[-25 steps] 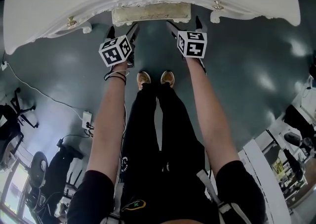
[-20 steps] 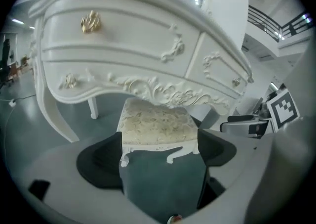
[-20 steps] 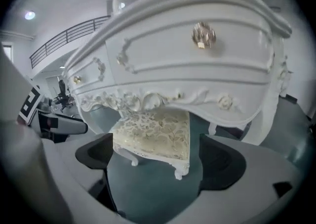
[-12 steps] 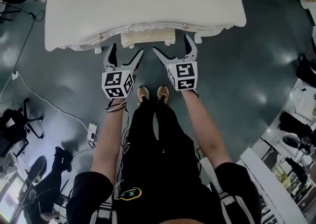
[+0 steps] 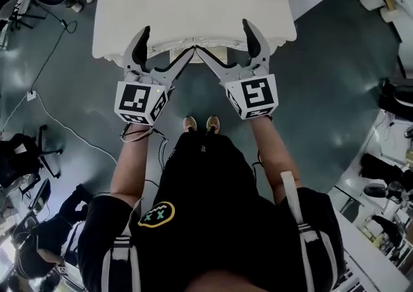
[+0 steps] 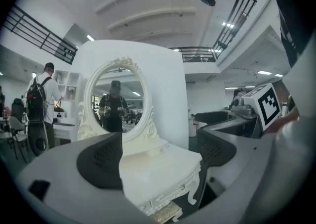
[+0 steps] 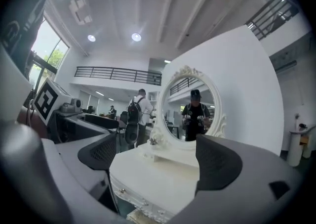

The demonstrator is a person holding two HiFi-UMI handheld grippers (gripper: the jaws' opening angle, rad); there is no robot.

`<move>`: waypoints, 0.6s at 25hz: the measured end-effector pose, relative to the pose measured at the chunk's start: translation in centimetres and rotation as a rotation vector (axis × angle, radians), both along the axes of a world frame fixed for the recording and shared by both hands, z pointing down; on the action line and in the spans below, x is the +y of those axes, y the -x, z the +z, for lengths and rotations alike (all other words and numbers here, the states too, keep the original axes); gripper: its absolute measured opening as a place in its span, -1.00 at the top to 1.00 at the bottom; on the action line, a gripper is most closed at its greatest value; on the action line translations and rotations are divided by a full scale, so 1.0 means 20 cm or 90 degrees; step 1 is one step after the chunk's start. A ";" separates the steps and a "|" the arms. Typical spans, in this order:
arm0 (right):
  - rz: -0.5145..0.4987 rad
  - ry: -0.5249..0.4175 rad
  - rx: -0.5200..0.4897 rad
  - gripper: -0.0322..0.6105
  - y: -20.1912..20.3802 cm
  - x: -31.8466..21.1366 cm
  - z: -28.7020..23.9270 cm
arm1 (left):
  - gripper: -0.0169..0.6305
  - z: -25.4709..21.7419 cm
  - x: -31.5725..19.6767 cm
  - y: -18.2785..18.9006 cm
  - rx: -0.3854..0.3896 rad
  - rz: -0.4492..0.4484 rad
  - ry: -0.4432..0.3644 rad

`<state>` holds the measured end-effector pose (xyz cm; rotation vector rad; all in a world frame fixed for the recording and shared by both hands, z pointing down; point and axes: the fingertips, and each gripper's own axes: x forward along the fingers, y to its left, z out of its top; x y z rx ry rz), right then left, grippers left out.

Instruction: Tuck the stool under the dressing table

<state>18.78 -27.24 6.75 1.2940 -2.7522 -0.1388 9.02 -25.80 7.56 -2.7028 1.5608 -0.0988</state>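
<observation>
The white dressing table stands ahead of my feet, its oval mirror reflecting me. The stool sits under the tabletop, and only a cream cushion edge shows below the drawer front. My left gripper is open and empty, held in the air in front of the table. My right gripper is also open; its jaws have just been closing a little, with nothing between them. Neither gripper touches the table or the stool.
A dark glossy floor surrounds the table. Office chairs and a trailing cable lie to the left, white desks to the right. A person with a backpack stands beyond the table.
Both grippers have risen toward the head camera and now look larger. The head has risen too, so the dressing table looks smaller and more of its top shows.
</observation>
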 end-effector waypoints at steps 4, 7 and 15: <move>-0.014 -0.035 0.006 -0.72 0.03 0.06 -0.16 | -0.58 -0.19 0.07 0.03 -0.011 0.002 -0.042; -0.013 -0.034 0.017 -0.72 0.04 0.07 -0.15 | -0.58 -0.22 0.07 0.04 -0.008 0.003 -0.050; -0.021 -0.038 0.034 0.05 0.05 0.08 -0.13 | 0.15 -0.20 0.07 0.09 -0.018 0.008 -0.059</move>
